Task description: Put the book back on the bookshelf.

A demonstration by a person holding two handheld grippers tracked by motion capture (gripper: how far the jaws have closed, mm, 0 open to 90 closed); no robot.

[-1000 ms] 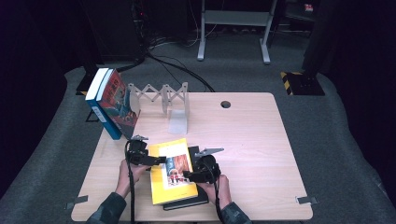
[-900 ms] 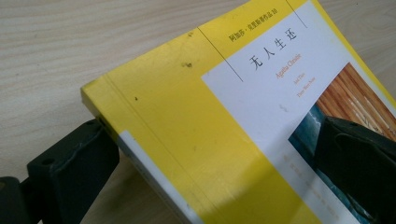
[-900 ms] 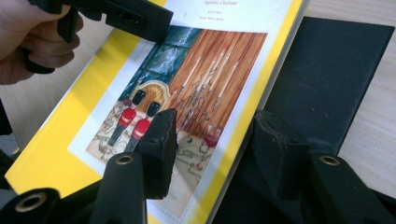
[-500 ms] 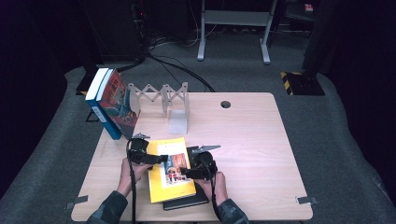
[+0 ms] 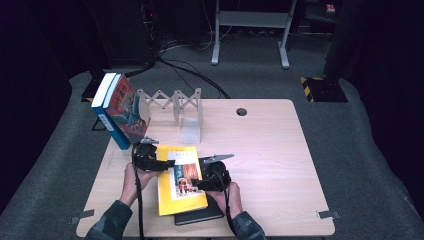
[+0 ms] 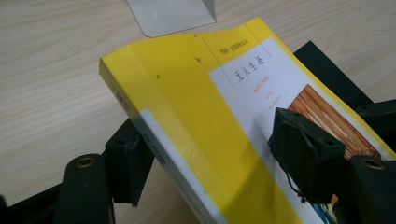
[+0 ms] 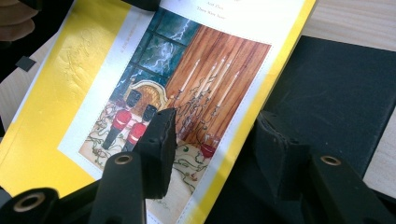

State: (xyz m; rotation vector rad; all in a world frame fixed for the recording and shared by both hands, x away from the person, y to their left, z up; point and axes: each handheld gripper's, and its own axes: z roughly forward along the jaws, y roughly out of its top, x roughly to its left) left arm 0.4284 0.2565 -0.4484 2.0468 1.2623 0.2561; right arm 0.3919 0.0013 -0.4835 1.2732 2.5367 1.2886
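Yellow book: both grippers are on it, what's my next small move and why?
Probably keep raising the yellow book clear of the black book under it. The left gripper, whose jaws have just been closing, straddles its spine edge; the right gripper straddles the opposite edge, so both sides look supported.

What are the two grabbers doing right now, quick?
Left gripper: jaws have just been closing on the yellow book, one above its cover, one beneath its spine edge.
Right gripper: closed on the yellow book's opposite edge, above the black book.
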